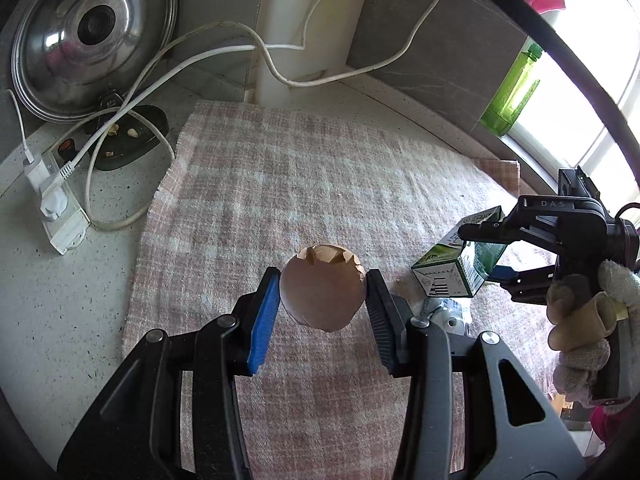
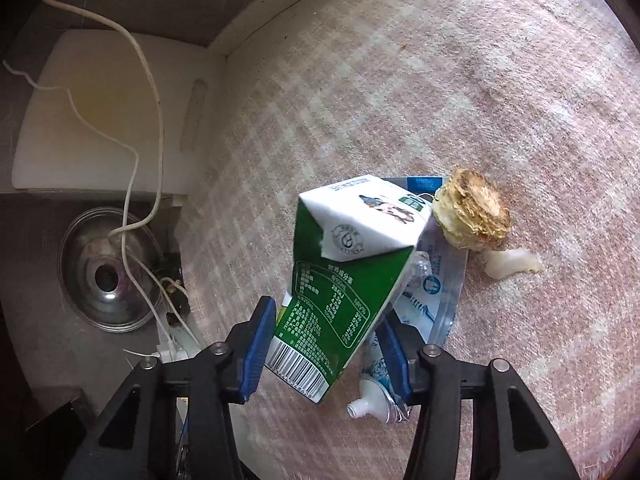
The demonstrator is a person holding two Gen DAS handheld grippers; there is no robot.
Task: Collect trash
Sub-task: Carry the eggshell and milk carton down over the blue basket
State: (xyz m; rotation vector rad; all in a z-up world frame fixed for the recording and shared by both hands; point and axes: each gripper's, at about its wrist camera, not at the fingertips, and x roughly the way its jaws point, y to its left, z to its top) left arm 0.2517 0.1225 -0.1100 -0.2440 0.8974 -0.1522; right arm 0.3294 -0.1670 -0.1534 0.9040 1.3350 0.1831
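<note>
Left gripper (image 1: 323, 298): jaws clenched on a brown eggshell (image 1: 323, 292), low centre of the left wrist frame, lifted clear of the plaid cloth (image 1: 280, 184). Shell's broken, jagged rim points up and away from the camera, rounded end toward the camera; long axis roughly vertical in frame, crossing the jaw line.

Right gripper (image 2: 328, 328): jaws clamped on a green-and-white milk carton (image 2: 344, 264), gripped near its barcode end. Carton's long axis tilts from lower left to upper right of the right wrist frame, folded top pointing away from the jaws. It looks raised off the cloth, though that is hard to confirm.

Just behind and under the carton, lower centre-right: a squeezed tube (image 2: 376, 384) with its open nozzle pointing lower left, lying on a clear plastic wrapper (image 2: 440, 288). Further out, right of centre: a vegetable stump (image 2: 472, 216), cut face up, and a pale scrap (image 2: 512, 264) beside it. These remaining pieces lie nearer the right gripper.

Far, upper left in the left view: power strip (image 1: 60, 216), white cables, steel lid (image 1: 94, 36) leaning on the wall. No bin visible.

Judgement: both hands full; drop-off comes next.
</note>
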